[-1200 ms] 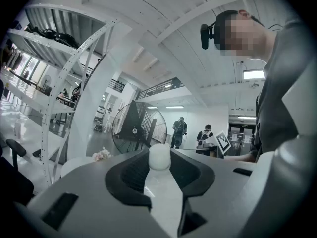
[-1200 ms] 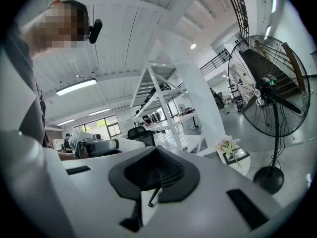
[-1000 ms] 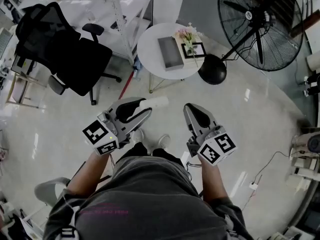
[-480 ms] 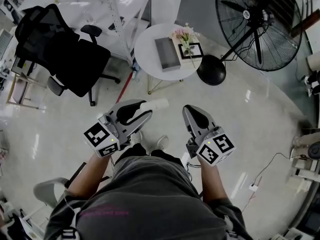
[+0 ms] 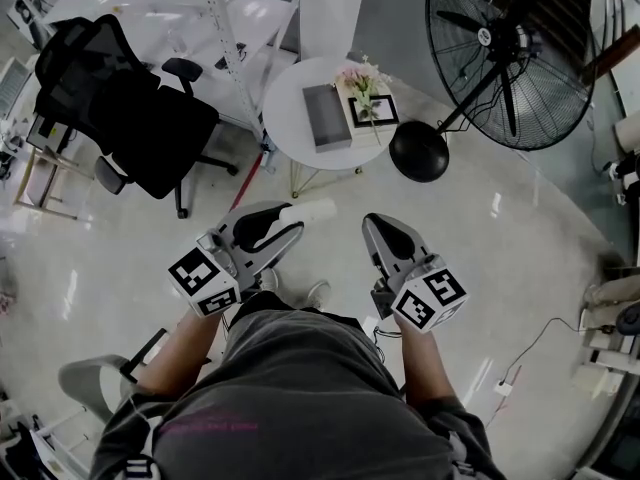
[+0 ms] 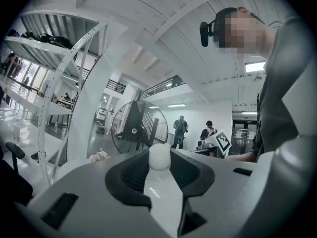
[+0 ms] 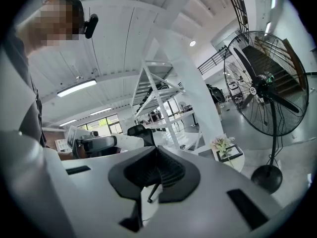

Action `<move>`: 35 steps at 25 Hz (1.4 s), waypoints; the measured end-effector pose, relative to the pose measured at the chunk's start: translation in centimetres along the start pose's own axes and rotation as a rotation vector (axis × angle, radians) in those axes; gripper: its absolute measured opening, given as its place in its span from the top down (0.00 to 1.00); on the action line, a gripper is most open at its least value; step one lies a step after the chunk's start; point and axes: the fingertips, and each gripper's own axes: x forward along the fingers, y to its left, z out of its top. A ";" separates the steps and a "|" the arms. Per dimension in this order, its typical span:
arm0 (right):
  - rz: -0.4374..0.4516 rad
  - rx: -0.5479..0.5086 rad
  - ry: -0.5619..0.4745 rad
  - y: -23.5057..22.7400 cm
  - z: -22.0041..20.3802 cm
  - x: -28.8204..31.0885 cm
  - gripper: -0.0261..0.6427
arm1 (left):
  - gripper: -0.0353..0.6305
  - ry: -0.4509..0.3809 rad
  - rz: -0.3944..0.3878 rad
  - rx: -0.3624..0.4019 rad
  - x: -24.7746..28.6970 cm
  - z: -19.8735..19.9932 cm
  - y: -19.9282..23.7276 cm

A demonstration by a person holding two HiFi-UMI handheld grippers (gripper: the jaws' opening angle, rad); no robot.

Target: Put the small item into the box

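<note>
My left gripper [image 5: 290,224] is shut on a small white cylindrical item [image 5: 312,210], whose rounded end sticks out past the jaws. In the left gripper view the item [image 6: 159,158] lies clamped between the dark pads. My right gripper [image 5: 376,224] is shut with nothing in it; in its own view the jaws [image 7: 157,151] meet at the tips. Both grippers hang at waist height over the floor, side by side. A grey rectangular box [image 5: 322,118] lies on a round white table [image 5: 290,108] well ahead of both grippers.
Pink flowers [image 5: 362,76] and a black picture frame [image 5: 372,111] share the table with the box. A large standing fan [image 5: 500,43] with a round black base [image 5: 418,151] is to the table's right. A black office chair [image 5: 120,108] and white shelving [image 5: 225,28] stand to the left.
The table, chair and fan have slid a little left and down in the head view. Both grippers keep the same pose, the left still holding the white item.
</note>
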 end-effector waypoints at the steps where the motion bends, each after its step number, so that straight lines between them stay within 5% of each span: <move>1: 0.001 0.000 0.001 -0.2 0.1 -0.2 0.93 | 0.74 -0.001 0.001 0.001 0.3 0.0 -0.1; 20: 0.002 0.024 0.054 -4.6 -0.1 2.3 0.93 | 0.74 0.005 0.018 -0.045 4.0 -0.8 3.8; 35: -0.074 0.053 0.084 -9.8 1.5 15.5 0.93 | 0.74 0.030 -0.048 -0.068 7.6 1.4 18.5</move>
